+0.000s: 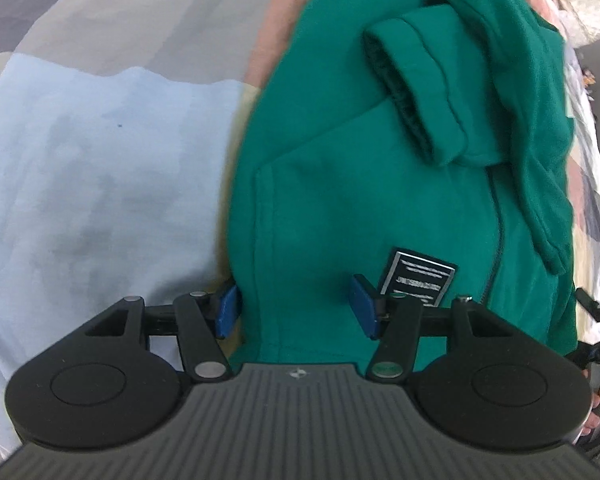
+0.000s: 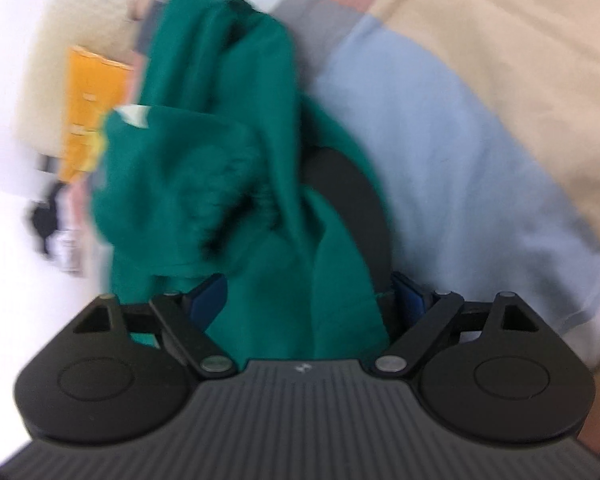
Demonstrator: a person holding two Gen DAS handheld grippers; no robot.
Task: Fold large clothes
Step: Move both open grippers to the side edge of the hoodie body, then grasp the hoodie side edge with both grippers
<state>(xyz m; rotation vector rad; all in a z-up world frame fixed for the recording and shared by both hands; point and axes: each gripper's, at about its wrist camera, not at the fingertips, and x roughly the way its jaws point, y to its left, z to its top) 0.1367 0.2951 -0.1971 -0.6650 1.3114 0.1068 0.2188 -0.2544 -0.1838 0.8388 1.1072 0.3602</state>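
your left claw (image 1: 296, 306) stands open astride the green zip jacket (image 1: 380, 184), which runs lengthwise straight ahead; the right claw (image 2: 306, 300), also open, straddles its bunched fabric.

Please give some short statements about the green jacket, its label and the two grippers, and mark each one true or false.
1. The jacket is green. True.
2. The jacket bears a black label. True.
3. The label is bright red. False: it is black with pale print.
4. The left gripper has green cloth between its fingers. True.
5. The right gripper has nothing between its fingers. False: green cloth lies between them.
6. The cuff lies unrolled and flat. False: it is turned up.
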